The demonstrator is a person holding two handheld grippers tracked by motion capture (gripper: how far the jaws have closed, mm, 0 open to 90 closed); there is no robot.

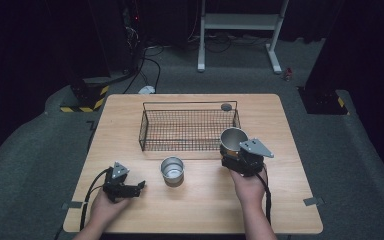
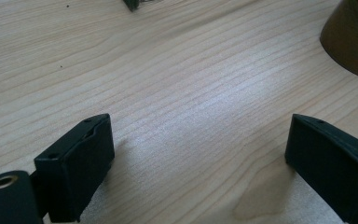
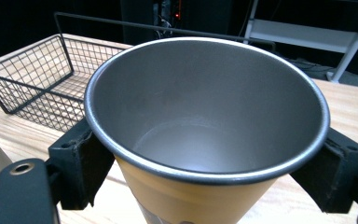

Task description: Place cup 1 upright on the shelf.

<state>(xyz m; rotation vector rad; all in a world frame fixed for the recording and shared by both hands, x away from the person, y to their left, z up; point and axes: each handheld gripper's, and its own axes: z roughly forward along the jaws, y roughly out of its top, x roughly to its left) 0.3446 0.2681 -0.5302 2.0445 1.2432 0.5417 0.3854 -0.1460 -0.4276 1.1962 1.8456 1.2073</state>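
My right gripper (image 1: 234, 152) is shut on a metal cup (image 1: 233, 139) with a steel inside and a tan outside. It holds the cup upright, just above the table by the right front corner of the black wire basket (image 1: 187, 129). In the right gripper view the cup (image 3: 205, 107) sits between the two black pads (image 3: 81, 163), gripped below its rim. A second steel cup (image 1: 172, 170) stands on the table in front of the basket. My left gripper (image 1: 141, 186) rests low at the front left, open, pointing toward that cup. Its jaws (image 2: 200, 135) hold only bare wood between them.
The wooden table (image 1: 200, 200) has bare room along its front. A small dark disc (image 1: 226, 106) lies behind the basket's right back corner. In the left gripper view a tan cup base (image 2: 352, 42) shows at the upper right. A white frame stand (image 1: 240, 22) stands on the floor beyond.
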